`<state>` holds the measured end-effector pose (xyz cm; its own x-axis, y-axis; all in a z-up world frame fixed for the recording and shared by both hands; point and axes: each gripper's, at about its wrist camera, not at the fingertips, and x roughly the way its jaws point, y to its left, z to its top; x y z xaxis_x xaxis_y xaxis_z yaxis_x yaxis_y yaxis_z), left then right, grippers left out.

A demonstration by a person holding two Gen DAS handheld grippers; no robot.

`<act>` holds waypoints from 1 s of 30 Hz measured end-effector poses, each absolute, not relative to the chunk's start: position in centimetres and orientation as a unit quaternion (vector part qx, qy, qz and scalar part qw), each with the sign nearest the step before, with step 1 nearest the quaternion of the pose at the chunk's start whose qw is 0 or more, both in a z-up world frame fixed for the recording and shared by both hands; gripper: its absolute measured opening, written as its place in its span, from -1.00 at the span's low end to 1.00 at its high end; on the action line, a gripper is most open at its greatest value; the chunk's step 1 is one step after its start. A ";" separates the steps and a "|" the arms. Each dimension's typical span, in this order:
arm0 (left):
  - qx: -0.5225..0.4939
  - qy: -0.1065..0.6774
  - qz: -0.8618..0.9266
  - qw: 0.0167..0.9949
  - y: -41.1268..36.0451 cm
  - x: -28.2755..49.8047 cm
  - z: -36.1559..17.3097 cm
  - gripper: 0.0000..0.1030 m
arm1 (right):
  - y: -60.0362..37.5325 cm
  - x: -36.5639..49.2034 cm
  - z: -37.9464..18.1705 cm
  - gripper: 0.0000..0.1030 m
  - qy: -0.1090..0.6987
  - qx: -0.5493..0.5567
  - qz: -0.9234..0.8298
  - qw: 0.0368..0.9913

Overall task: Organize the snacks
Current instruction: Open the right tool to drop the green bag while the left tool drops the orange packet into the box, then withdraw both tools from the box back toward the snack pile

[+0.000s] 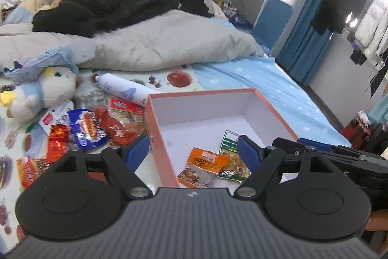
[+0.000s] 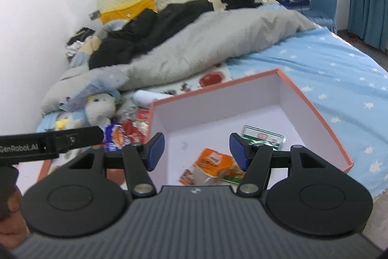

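Note:
A pink-rimmed white box (image 1: 155, 128) sits on the bed; it also shows in the right wrist view (image 2: 312, 103). Inside lie an orange snack packet (image 1: 206, 162) (image 2: 213, 162) and a green packet (image 1: 232, 162) (image 2: 264, 137). Left of the box lies a pile of loose snacks: a blue packet (image 1: 84, 128), red packets (image 1: 57, 142) and an orange-red one (image 1: 126, 113). My left gripper (image 1: 194, 152) is open and empty above the box's near left rim. My right gripper (image 2: 197, 152) is open and empty above the box, over the orange packet.
A white plush toy (image 1: 43, 91) and a white bottle (image 1: 126, 89) lie behind the snack pile. A grey duvet (image 1: 157, 45) and black clothing (image 1: 101, 6) cover the far bed. Blue star-patterned sheet (image 1: 278, 94) lies right of the box.

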<state>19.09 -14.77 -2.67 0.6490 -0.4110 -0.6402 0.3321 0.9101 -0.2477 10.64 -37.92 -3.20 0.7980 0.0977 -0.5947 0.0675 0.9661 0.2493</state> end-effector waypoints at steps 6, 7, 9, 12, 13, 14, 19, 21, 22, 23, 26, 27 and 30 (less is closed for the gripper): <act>-0.065 0.334 -0.189 0.921 -10.8 15.9 -0.6 0.62 | -35.2 8.8 -1.2 0.20 0.287 0.126 0.028 0.949; -0.067 0.331 -0.186 0.923 -10.3 15.6 -0.4 0.62 | -34.7 8.6 -0.9 0.20 0.283 0.124 0.032 0.951; -0.069 0.323 -0.184 0.926 -9.1 14.6 -0.1 0.62 | -33.7 8.2 -0.6 0.20 0.279 0.121 0.041 0.952; -0.072 0.316 -0.174 0.930 -7.5 13.4 0.0 0.62 | -32.1 7.7 -0.4 0.20 0.279 0.112 0.053 0.952; -0.074 0.316 -0.172 0.930 -7.0 13.0 0.0 0.62 | -31.5 7.5 -0.3 0.20 0.279 0.109 0.058 0.952; -0.076 0.316 -0.170 0.930 -6.5 12.6 0.0 0.62 | -30.9 7.3 -0.3 0.20 0.279 0.106 0.063 0.952; -0.073 0.320 -0.157 0.931 -4.4 11.0 -0.6 0.62 | -28.8 6.2 -0.4 0.20 0.274 0.107 0.082 0.952; -0.072 0.322 -0.155 0.931 -3.9 10.5 -1.0 0.62 | -28.2 5.9 -0.8 0.20 0.277 0.109 0.090 0.951; -0.069 0.326 -0.154 0.930 -3.6 10.3 -1.3 0.62 | -27.8 5.7 -0.9 0.20 0.277 0.106 0.091 0.951; -0.067 0.330 -0.153 0.929 -3.4 10.1 -1.6 0.62 | -27.4 5.5 -1.1 0.20 0.277 0.102 0.092 0.951; -0.064 0.340 -0.147 0.927 -2.9 9.7 -2.5 0.62 | -26.7 5.4 -1.7 0.20 0.283 0.098 0.099 0.949; -0.062 0.343 -0.143 0.926 -2.7 9.5 -2.9 0.62 | -26.5 5.3 -1.9 0.20 0.285 0.098 0.099 0.948; -0.074 0.356 -0.132 0.922 -1.9 9.2 -3.9 0.62 | -25.9 5.0 -2.7 0.20 0.295 0.097 0.105 0.945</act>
